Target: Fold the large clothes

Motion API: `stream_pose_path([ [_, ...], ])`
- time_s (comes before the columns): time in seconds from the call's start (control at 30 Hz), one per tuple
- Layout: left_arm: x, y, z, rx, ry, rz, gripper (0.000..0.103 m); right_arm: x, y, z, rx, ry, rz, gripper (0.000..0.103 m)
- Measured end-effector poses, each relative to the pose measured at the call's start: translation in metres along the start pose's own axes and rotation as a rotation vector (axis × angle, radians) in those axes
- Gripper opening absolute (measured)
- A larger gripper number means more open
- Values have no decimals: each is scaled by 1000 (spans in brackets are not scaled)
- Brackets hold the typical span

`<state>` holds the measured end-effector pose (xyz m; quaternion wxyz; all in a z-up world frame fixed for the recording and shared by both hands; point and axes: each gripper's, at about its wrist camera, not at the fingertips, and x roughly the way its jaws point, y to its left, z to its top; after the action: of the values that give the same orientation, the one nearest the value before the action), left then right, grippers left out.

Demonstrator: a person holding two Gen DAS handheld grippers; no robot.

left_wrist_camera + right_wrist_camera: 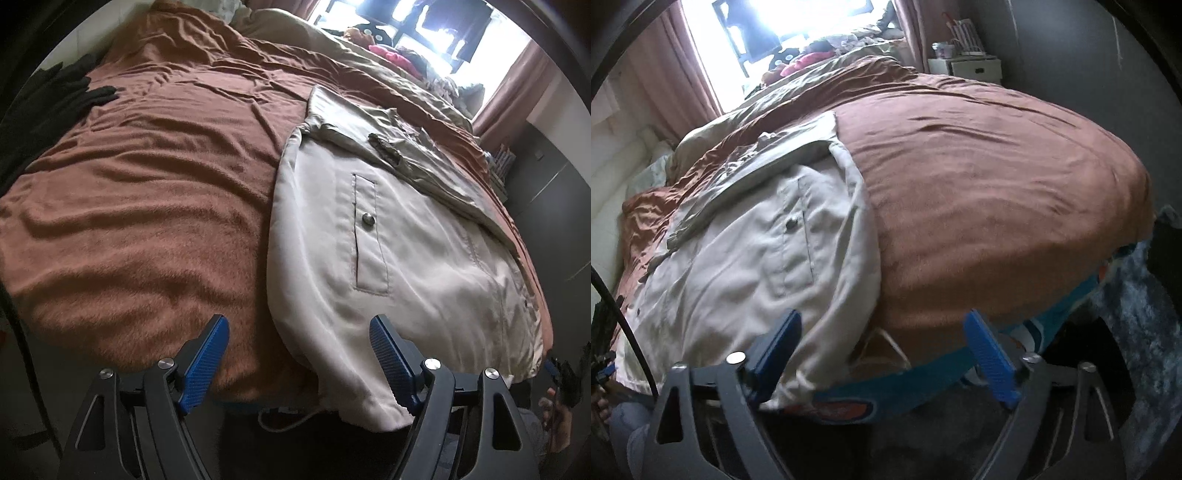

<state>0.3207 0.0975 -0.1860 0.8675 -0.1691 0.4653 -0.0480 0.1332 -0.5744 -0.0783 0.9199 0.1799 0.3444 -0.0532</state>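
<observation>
A large beige jacket (402, 236) lies partly folded on a bed with a rust-brown blanket (147, 192). A sleeve is folded across its upper part, and its hem hangs over the near bed edge. A snap pocket faces up. My left gripper (299, 328) is open and empty, hovering over the jacket's near left hem. In the right wrist view the jacket (746, 251) lies left of centre on the blanket (997, 206). My right gripper (882, 325) is open and empty at the bed's near edge, its left finger (775, 347) over the jacket's hem.
Dark clothes (55, 99) lie at the bed's far left. An olive duvet (332, 48) and a pile of clothes (391, 51) sit by the bright window. A white nightstand (967, 66) stands beyond the bed. A blue-and-orange sheet (905, 387) shows under the blanket's edge.
</observation>
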Motion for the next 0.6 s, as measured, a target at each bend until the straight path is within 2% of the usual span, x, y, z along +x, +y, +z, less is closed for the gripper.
stream_pose_path([
  [0.13, 9, 1, 5, 6, 13, -15, 80, 17, 4, 11, -32, 16, 34, 94],
  [0.2, 14, 3, 8, 0, 20, -20, 73, 28, 1, 16, -19, 39, 95, 94],
  [0.27, 19, 5, 10, 0, 25, -17, 64, 34, -4, 20, -8, 43, 133, 94],
  [0.33, 22, 7, 12, -6, 26, -28, 59, 41, -6, 23, -6, 50, 159, 93],
  [0.37, 23, 7, 14, -10, 27, -38, 58, 45, -8, 25, -3, 56, 179, 84],
  [0.4, 24, 7, 15, -9, 27, -47, 58, 49, -10, 26, 4, 69, 201, 69],
  [0.43, 25, 6, 16, -7, 27, -57, 56, 55, -12, 27, 16, 87, 217, 63],
  [0.6, 37, 6, 20, -20, 31, -81, 48, 72, -22, 41, 64, 100, 276, 61],
])
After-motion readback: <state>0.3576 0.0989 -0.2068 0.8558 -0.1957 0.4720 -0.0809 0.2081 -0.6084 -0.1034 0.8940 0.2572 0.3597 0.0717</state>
